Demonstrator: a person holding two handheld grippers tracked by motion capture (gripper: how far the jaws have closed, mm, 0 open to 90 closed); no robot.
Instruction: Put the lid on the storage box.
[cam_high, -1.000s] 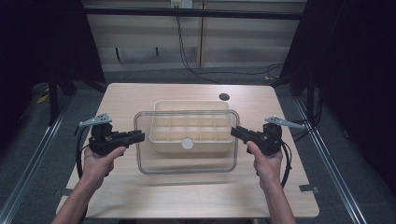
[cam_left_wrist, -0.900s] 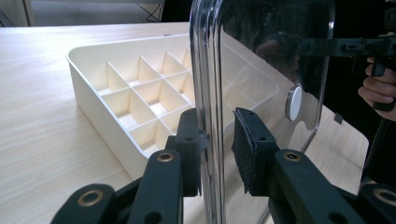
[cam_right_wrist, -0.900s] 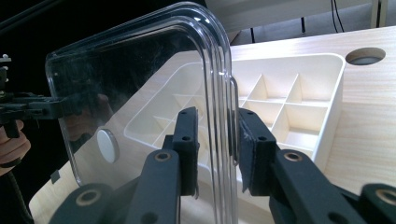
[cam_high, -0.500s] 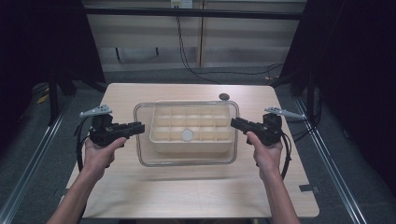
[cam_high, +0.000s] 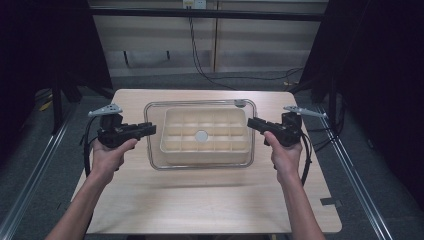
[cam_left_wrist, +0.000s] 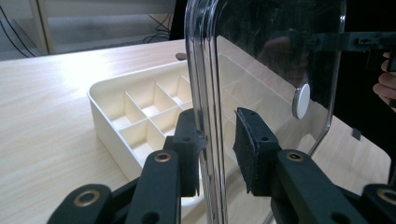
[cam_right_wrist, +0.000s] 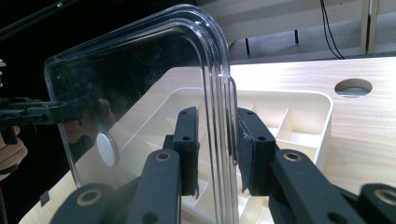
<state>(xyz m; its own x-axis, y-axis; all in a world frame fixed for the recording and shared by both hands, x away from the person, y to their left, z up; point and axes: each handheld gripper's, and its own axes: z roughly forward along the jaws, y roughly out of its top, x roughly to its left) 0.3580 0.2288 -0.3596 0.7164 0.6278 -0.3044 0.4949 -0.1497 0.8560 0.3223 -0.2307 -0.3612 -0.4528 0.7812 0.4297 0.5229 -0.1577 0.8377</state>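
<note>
Clear lid (cam_high: 200, 134) sits in the frame's centre, above the cream compartment tray (cam_high: 205, 155) on the table (cam_high: 200, 200). Left gripper (cam_high: 150, 129) pinches its left rim; right gripper (cam_high: 250, 123) pinches its right rim, jaws closed on the plastic.

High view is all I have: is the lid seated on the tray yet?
Observer: No. The left gripper view shows the lid held clear of the tray, with a gap to its rim.
Operator: Is the right gripper on it?
Observer: Yes. The right gripper has a pad on each side of the lid's edge, close against it.
Operator: And the left?
Observer: The left gripper straddles the opposite edge, one pad pressed to the rim.
</note>
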